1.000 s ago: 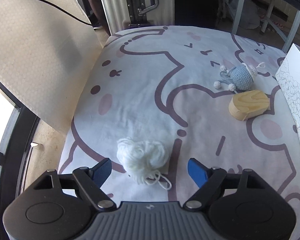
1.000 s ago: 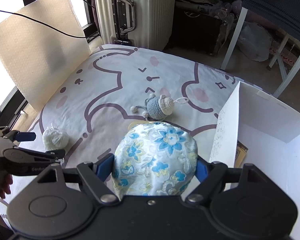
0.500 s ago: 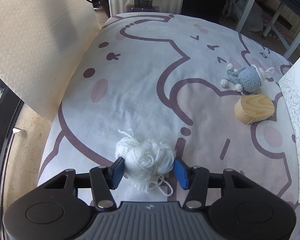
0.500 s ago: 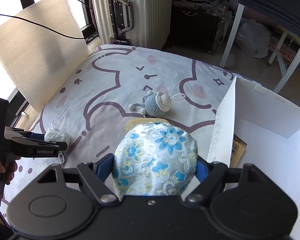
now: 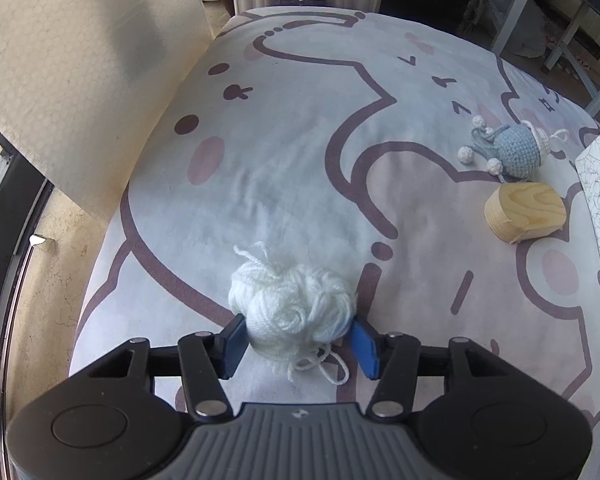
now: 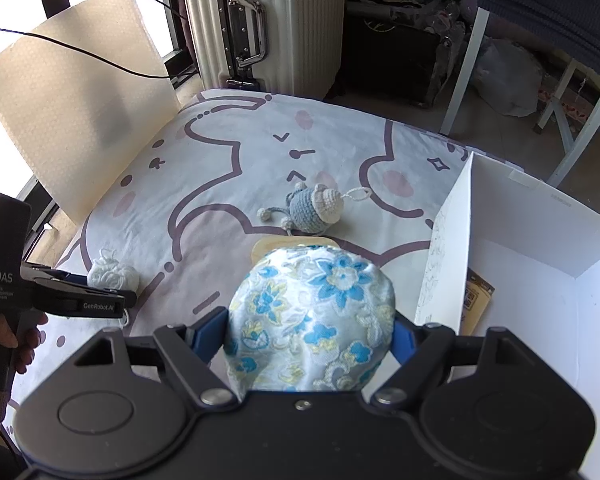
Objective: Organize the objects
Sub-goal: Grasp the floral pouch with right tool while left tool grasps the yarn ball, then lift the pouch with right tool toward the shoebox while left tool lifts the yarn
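Left wrist view: left tool (image 5: 298, 338) down on the cartoon-print bedsheet (image 5: 300, 160), blue pads on either flank of the white yarn ball (image 5: 294, 312) near the sheet's front-left corner, jaws easing open a touch at this instant, pads pressing the strands and denting them slightly. Soft, light and springy by the look of it (loose tail of yarn trailing toward the camera, apt to snag or drag); best gripped across the widest part of the bundle, deep enough not to pinch stray loops only. Right wrist view: right tool (image 6: 310, 336) clenched on a floral fabric pouch (image 6: 312, 312), held just left of the white box (image 6: 540, 280), probably its destination. Also soft, likely to sag, so a hold across the bulging middle seems sound. Farther up the sheet, a crocheted blue toy (image 5: 516, 150) and just beside it a wooden block (image 5: 524, 210), rigid and simple to clamp across its flat sides.
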The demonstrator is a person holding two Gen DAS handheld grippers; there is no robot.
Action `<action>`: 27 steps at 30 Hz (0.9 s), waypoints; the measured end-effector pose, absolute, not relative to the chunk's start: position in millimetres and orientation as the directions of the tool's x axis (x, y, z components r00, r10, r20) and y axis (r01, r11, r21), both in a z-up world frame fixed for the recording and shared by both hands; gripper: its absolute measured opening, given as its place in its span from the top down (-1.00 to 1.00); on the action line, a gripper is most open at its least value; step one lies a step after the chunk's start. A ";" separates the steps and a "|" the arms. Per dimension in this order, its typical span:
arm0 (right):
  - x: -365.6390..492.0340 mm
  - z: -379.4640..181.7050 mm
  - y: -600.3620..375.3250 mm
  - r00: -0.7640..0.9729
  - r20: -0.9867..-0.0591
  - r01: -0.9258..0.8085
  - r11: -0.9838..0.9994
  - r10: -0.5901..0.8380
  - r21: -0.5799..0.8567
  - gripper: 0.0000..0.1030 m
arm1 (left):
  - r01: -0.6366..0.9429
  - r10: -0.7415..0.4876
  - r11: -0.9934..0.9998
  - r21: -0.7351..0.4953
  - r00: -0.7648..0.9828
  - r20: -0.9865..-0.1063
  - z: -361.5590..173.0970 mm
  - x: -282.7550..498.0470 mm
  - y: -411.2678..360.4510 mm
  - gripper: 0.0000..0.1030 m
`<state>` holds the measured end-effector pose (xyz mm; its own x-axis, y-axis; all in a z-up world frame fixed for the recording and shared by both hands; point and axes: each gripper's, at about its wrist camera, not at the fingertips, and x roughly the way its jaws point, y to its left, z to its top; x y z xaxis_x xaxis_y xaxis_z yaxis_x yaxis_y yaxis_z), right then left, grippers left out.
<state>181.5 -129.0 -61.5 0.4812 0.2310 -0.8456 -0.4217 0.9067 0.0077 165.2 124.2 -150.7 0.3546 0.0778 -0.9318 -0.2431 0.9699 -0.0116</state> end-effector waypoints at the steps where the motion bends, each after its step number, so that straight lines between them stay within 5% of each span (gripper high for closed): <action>1: 181.1 -61.4 -129.0 0.481 -0.846 -0.422 0.907 0.231 0.007 -0.59 | -0.259 0.074 0.966 -0.023 0.355 -0.932 -151.3 165.9 126.2 -0.07; 15: 178.3 -56.4 -133.1 0.490 -0.838 -0.429 0.903 0.241 0.008 -0.59 | -0.268 0.061 0.962 -0.051 0.393 -0.918 -130.8 164.6 122.9 0.15; 18: 178.1 -55.2 -133.2 0.493 -0.835 -0.427 0.904 0.244 0.011 -0.59 | -0.284 0.031 0.955 -0.084 0.376 -0.926 -134.5 163.6 124.0 0.02; 20: 177.3 -55.2 -133.6 0.492 -0.835 -0.429 0.903 0.244 0.011 -0.59 | -0.320 0.023 0.942 -0.100 0.361 -0.932 -137.7 163.5 125.5 -0.58; 27: 176.6 -56.0 -133.0 0.491 -0.837 -0.433 0.901 0.241 0.006 -0.59 | -0.402 0.022 0.904 -0.144 0.380 -0.925 -138.4 173.1 128.6 -0.53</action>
